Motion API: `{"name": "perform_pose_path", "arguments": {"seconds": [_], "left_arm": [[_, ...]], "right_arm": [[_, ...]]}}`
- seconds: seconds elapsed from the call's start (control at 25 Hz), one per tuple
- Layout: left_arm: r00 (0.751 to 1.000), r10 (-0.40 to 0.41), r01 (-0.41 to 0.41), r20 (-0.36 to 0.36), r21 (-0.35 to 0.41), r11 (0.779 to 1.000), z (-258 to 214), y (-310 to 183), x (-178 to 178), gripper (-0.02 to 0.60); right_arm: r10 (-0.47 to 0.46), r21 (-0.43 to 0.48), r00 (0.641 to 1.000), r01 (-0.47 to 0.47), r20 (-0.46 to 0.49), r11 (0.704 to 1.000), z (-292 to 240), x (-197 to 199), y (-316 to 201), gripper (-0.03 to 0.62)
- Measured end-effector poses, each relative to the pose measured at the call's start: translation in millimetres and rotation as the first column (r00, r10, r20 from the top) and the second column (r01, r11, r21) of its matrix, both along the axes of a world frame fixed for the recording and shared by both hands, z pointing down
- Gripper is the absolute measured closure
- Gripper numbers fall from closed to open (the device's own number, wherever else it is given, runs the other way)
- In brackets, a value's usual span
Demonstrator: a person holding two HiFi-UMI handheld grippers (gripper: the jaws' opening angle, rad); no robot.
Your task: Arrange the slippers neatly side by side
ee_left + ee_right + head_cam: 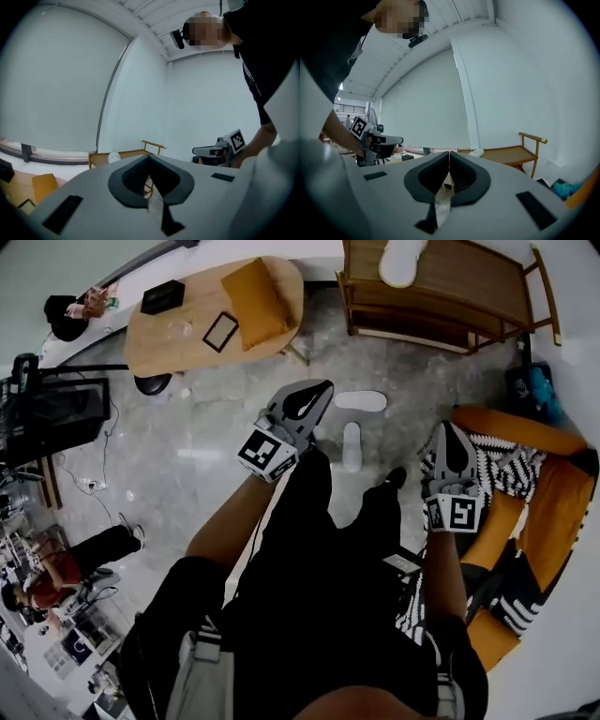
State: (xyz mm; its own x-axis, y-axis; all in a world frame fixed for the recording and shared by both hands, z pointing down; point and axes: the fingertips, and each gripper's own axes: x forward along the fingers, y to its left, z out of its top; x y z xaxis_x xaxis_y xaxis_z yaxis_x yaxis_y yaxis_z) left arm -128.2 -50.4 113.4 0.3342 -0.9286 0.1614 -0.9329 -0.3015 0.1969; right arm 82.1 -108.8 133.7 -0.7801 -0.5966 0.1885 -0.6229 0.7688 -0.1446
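Plainly, neither slipper is in hand yet. The left gripper (317,395) and the right gripper (448,430) are both held above the floor (216,437), each with its jaws pressed together on nothing and pointing close to level.

The two white slippers lie on the open floor, short of the wooden bench (441,296) along its far edge. The far slipper (361,400) lies crosswise. The near slipper (351,446) lies lengthwise just beside it, apparently not touching, so the pair make an L, not a row.

The step in hand looks like the reach. To do it well, the person would likely tip a gripper nose-down and spread its jaws before arriving, not at the slipper. Only one slipper should need turning (probably the crosswise one). A pinch on its upper or sole edge would let it pivot until parallel with the other. Toe and heel cannot be told apart from here, so that needs checking first.
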Motion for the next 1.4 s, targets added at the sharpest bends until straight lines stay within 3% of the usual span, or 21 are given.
{"name": "perform_pose_path", "arguments": {"seconds": [0.12, 0.24, 0.44, 0.6, 0.88, 0.96, 1.08, 1.24, 1.4], "left_arm": [[1.000, 0.020, -0.020, -0.011, -0.052, 0.998, 27.8, -3.0, -18.8, 0.566], [0.999, 0.022, -0.019, 0.048, -0.049, 0.999, 65.8, -14.2, -26.2, 0.566], [0.996, 0.038, -0.032, 0.081, -0.073, 0.997, 134.6, -23.3, -7.8, 0.566], [0.990, 0.105, -0.090, 0.094, -0.155, 0.984, 207.3, -20.7, 18.4, 0.566], [0.977, 0.197, -0.162, 0.087, -0.307, 0.938, 339.6, -24.4, 45.0, 0.566], [0.981, 0.188, -0.157, 0.057, -0.342, 0.926, 372.7, -26.2, 47.3, 0.566], [0.994, 0.112, -0.103, 0.001, -0.400, 0.911, 423.7, -27.0, 42.7, 0.566], [0.997, 0.009, -0.048, -0.079, -0.501, 0.864, 492.3, -14.9, 42.7, 0.566], [0.994, 0.040, -0.093, -0.104, -0.582, 0.808, 553.6, 0.7, 54.2, 0.565]], "right_arm": [[0.050, -0.031, 0.998, -0.051, -0.036, 0.998, 27.9, -9.8, 7.2, 0.563], [0.074, -0.042, 0.997, -0.076, -0.038, 0.996, 63.3, -14.6, -7.5, 0.563], [0.111, -0.071, 0.993, -0.113, -0.035, 0.991, 122.0, -1.6, -30.0, 0.563], [0.130, -0.127, 0.991, -0.134, -0.043, 0.983, 177.1, 16.3, -31.0, 0.563], [0.092, -0.201, 0.990, -0.113, -0.111, 0.973, 283.5, 33.7, -20.0, 0.562], [0.092, -0.217, 0.987, -0.118, -0.129, 0.969, 312.3, 37.8, -18.3, 0.563], [0.100, -0.260, 0.983, -0.138, -0.154, 0.956, 360.0, 39.4, -16.1, 0.563], [0.062, -0.321, 0.974, -0.132, -0.219, 0.938, 428.5, 38.0, -5.5, 0.563], [0.055, -0.382, 0.964, -0.154, -0.259, 0.911, 485.8, 43.8, 3.7, 0.563]]}}
